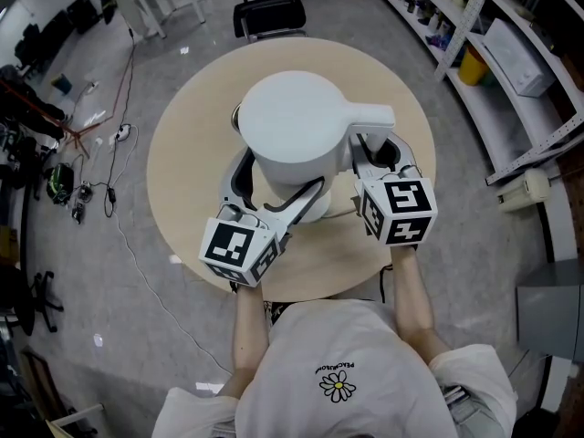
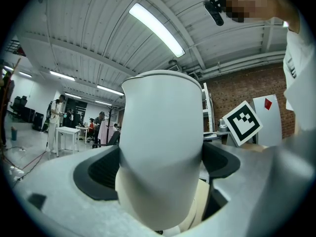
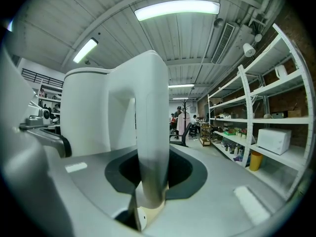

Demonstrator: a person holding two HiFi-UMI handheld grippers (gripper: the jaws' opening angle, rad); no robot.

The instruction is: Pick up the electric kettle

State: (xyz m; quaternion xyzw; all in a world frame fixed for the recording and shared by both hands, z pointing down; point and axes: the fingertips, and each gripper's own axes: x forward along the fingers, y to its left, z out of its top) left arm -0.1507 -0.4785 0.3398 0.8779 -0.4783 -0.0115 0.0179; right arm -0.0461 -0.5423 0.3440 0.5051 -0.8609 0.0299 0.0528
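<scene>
Head view: white electric kettle (image 1: 297, 121) above the round table (image 1: 192, 153), a gripper on either side; whether it rests on the table cannot be told.
Left gripper (image 1: 274, 190) view: jaws spread wide, pads pressed against the kettle's body.
Right gripper (image 1: 379, 153) view: jaws half closed, clamped on the handle (image 3: 150, 132); shelves (image 3: 256, 117) alongside.
Kettle: lid shut, contents hidden.

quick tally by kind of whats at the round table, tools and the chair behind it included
electric kettle: 1
round table: 1
tools: 2 (left tool, right tool)
black chair: 1
total: 5
</scene>
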